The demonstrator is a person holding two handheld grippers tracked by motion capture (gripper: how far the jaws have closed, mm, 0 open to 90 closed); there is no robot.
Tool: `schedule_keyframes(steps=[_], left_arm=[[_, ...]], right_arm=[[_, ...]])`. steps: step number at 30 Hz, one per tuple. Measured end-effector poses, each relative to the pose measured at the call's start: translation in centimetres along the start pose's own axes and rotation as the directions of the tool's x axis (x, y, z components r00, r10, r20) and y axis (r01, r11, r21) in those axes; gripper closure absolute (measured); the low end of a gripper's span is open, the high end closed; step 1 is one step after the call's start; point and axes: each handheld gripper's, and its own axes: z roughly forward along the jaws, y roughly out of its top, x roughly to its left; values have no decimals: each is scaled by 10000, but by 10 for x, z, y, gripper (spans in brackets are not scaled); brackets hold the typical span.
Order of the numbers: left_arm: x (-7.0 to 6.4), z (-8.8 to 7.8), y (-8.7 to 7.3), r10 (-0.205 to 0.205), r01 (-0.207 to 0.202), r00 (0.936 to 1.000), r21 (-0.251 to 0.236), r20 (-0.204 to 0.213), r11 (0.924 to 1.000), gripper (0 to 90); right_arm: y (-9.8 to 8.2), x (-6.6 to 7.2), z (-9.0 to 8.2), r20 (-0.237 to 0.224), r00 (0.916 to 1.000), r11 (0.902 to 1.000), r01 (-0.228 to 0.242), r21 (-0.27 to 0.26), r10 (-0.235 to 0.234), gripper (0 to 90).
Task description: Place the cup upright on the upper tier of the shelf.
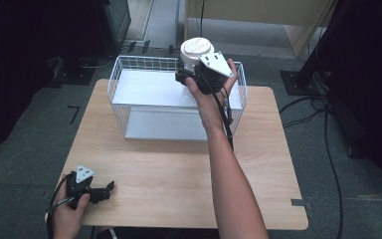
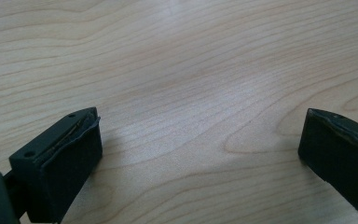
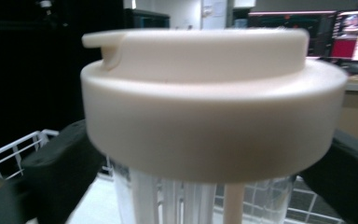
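In the right gripper view the two black fingers (image 3: pixel 60 172) stand wide apart on either side of a clear container (image 3: pixel 186 200) topped by a broad cream lid (image 3: pixel 209 112); they flank it just under the lid's rim, at the lower left and lower right of the frame, and whether the pads actually press on its wall I cannot tell (the lid overhangs and hides the contact). The lid carries a raised upper tier with a small notch at its upper left. In the high view the right gripper (image 1: pixel 191 74) sits at the upper middle of the frame, the person's hand wrapped around its body and the forearm running down to the bottom edge, with the container's lid (image 1: pixel 196 48) showing as a white round just above it. The container stands over the rear rim of a white wire basket (image 1: pixel 117 79), which rests on the far half of the wooden counter (image 1: pixel 179 174) and holds a pale flat shelf inside. At the lower left of the high view the left gripper (image 1: pixel 110 188) lies low on the counter in the other hand; its own view shows its fingers (image 2: pixel 70 158) spread wide with only bare wood grain between them.
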Motion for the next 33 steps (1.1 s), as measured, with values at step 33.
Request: schedule_keyframes(steps=[33], left_arm=[[0, 0, 0, 0, 0, 10000, -2, -3, 10000, 0]], right_arm=[[-89, -29, -79, -531, 9967, 9961, 653, 602, -621, 0]])
